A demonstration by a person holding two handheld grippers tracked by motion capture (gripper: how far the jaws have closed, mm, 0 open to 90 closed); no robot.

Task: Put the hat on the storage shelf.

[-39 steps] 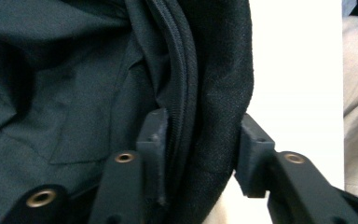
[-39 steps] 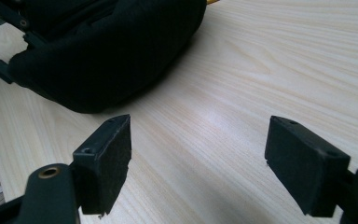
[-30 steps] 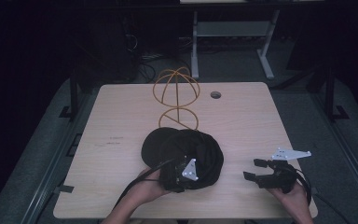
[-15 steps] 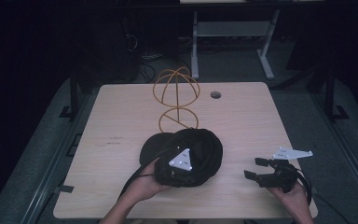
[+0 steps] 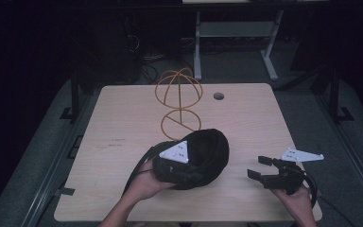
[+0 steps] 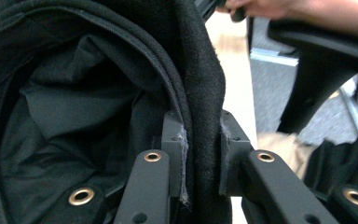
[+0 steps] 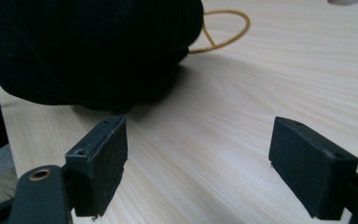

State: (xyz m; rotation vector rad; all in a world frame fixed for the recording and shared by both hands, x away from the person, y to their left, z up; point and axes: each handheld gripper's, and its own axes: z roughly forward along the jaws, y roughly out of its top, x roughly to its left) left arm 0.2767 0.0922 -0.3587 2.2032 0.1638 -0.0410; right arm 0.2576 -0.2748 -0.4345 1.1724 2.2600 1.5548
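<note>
Black felt hat [image 5: 203, 153] is pinched by its brim in my left gripper [image 5: 176, 166], right gripper [image 5: 260, 167] wide open holding nothing; next I'd judge seating it on the wire stand [image 5: 178, 101].

Open right gripper [image 7: 198, 163] beside black hat [image 7: 84, 51]

I work at a pale wooden table [image 5: 123, 118] on dark grey carpet [image 5: 52, 142]; a white-legged desk [image 5: 231, 28] stands behind in gloom.

high view: above, facing forward-down | gripper views: close, perhaps level | shared: black hat [image 5: 203, 153], table [image 5: 123, 123]
</note>
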